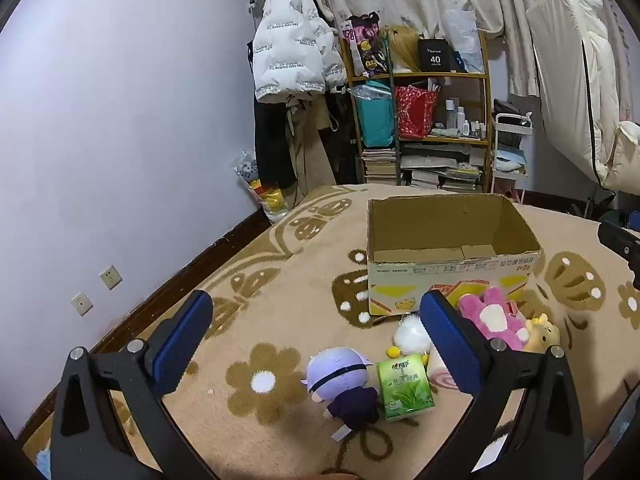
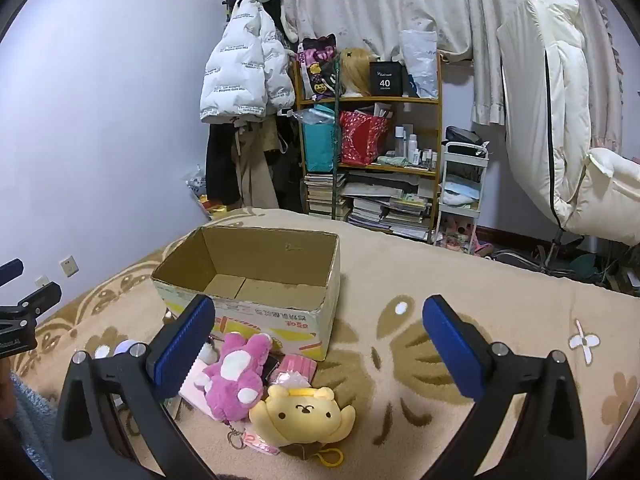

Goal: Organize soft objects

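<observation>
An open, empty cardboard box [image 1: 452, 256] [image 2: 256, 300] stands on the flowered beige blanket. In front of it lie soft items: a purple-haired doll [image 1: 344, 384], a green tissue pack [image 1: 404, 386], a white pompom [image 1: 410, 336], a pink plush [image 1: 494, 318] [image 2: 236, 376] and a yellow plush dog [image 1: 542, 334] [image 2: 306, 416]. My left gripper [image 1: 316, 344] is open and empty above the doll and tissue pack. My right gripper [image 2: 320, 348] is open and empty above the yellow plush, with the pink plush by its left finger.
The blanket [image 2: 420, 280] covers a bed beside the lilac wall [image 1: 120, 120]. Beyond the bed's far edge stand a crowded shelf [image 2: 372, 152], hanging coats [image 2: 244, 80], a white trolley [image 2: 460, 184] and a white padded chair [image 2: 560, 120].
</observation>
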Tool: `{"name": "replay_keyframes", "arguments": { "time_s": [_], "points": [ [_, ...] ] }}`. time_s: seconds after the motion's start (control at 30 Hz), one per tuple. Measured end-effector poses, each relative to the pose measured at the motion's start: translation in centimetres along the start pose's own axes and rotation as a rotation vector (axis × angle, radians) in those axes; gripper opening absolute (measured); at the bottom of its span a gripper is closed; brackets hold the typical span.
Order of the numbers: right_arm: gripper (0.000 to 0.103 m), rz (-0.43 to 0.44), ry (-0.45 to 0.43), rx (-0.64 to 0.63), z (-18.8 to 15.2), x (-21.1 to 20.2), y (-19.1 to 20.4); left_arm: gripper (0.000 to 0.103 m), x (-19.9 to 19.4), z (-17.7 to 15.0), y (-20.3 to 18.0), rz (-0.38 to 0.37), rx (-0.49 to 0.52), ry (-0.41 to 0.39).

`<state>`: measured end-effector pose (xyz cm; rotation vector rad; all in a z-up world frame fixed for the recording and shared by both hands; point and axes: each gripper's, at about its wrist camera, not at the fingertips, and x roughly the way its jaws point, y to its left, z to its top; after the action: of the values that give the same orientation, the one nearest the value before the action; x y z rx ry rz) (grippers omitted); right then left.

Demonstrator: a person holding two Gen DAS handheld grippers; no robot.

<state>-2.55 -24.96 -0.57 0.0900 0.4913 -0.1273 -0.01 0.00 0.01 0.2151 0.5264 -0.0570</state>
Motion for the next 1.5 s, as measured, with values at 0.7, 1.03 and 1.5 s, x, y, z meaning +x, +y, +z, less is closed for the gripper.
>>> {"name": "replay_keyframes", "arguments": {
  "time_s": [0.7, 1.03, 1.5],
  "points": [
    [0.103, 0.002, -0.012, -0.009, 0.03, -0.01, 0.13, 0.102, 0.33, -0.2, 0.14, -0.008, -0.014, 0.013],
    [0.103, 0.001, -0.013, -0.012, 0.08, -0.06, 0.08, 0.102, 0.42, -0.26, 0.24, -0.009, -0.015, 0.014],
    [0.103, 0.003, -0.013, -0.012, -0.04, 0.03, 0.32, 0.102, 0.47, -0.3, 0.27, -0.009, -0.016, 0.014]
  ]
}}
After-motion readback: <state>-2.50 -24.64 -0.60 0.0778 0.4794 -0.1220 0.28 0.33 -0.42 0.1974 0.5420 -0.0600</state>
